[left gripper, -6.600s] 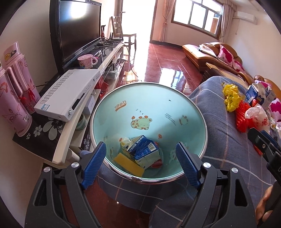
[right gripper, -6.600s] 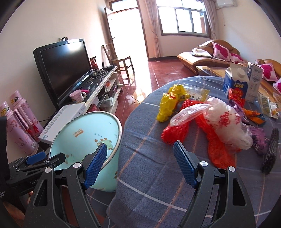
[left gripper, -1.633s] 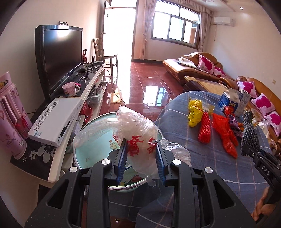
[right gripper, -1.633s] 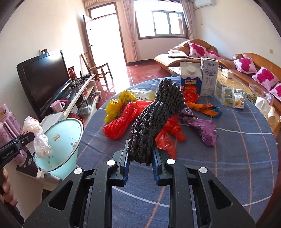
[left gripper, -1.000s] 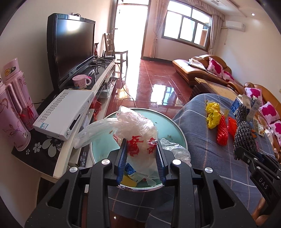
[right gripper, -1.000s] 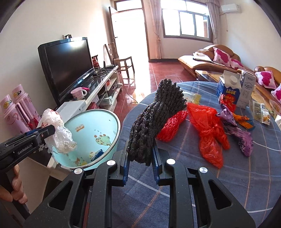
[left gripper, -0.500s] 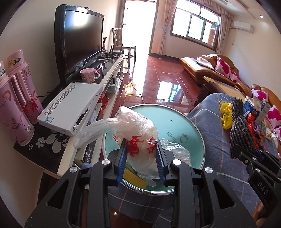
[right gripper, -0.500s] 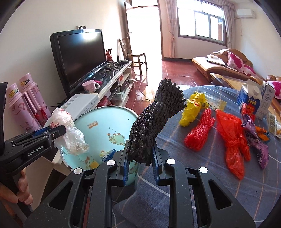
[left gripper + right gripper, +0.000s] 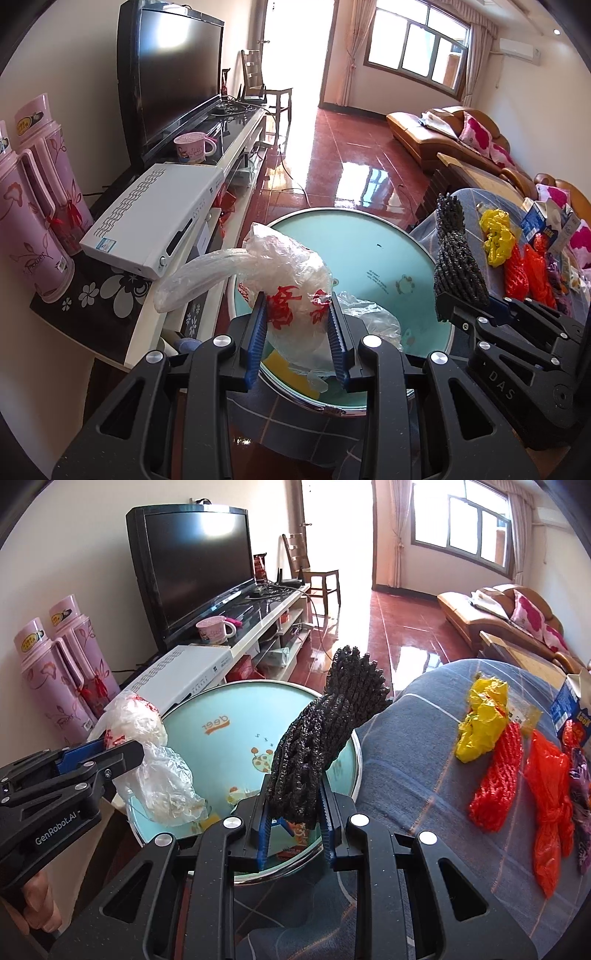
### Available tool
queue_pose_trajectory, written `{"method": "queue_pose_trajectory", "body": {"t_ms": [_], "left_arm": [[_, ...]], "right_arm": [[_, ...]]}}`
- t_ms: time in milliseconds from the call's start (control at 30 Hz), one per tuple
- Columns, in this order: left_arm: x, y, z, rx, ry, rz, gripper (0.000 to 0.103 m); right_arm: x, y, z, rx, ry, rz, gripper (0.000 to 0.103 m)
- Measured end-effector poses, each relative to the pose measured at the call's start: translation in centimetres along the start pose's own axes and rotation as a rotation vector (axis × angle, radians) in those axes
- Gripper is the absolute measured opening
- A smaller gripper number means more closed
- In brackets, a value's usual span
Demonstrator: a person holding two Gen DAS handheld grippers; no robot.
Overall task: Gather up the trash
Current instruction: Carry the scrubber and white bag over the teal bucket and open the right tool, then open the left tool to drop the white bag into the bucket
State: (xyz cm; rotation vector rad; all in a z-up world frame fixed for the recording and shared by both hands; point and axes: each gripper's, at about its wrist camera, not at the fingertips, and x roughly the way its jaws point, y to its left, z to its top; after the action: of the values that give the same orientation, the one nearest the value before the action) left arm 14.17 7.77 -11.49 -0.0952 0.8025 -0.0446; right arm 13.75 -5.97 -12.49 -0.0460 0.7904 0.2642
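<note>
Both grippers have swung from the table toward the pale blue bin [image 9: 207, 738]: the left gripper [image 9: 295, 332], clamped on a clear plastic bag [image 9: 291, 280], hangs over the bin's near rim, and the right gripper [image 9: 293, 812], clamped on a black mesh bundle [image 9: 325, 734], now reaches the rim beside it. Releasing well likely means carrying each load past the rim, above the trash already inside, before parting the jaws, since the bag's loose tail [image 9: 195, 277] trails outside toward the TV stand [image 9: 177, 266].

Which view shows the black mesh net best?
Right wrist: the black mesh net stands central, held between that gripper's fingers, over the bin. Left wrist shows it smaller, side-on near the right edge.
</note>
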Motion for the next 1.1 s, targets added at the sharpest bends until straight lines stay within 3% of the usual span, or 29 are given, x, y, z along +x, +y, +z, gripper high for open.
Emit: {"method": "queue_pose_trajectory", "body": {"t_ms": [167, 400, 1100], "left_arm": [[0.4, 0.3, 0.0, -0.003, 0.007, 0.011, 0.031], [0.4, 0.2, 0.0, 0.000, 0.011, 0.017, 0.031], [1.4, -1.5, 0.4, 0.060, 0.010, 0.019, 0.031]], "right_arm": [[1.9, 0.6, 0.3, -0.022, 0.041, 0.024, 0.026], [3.1, 0.5, 0.3, -0.008, 0.066, 0.053, 0.045], [-2.3, -3.4, -1.2, 0.109, -0.026, -0.021, 0.045]]}}
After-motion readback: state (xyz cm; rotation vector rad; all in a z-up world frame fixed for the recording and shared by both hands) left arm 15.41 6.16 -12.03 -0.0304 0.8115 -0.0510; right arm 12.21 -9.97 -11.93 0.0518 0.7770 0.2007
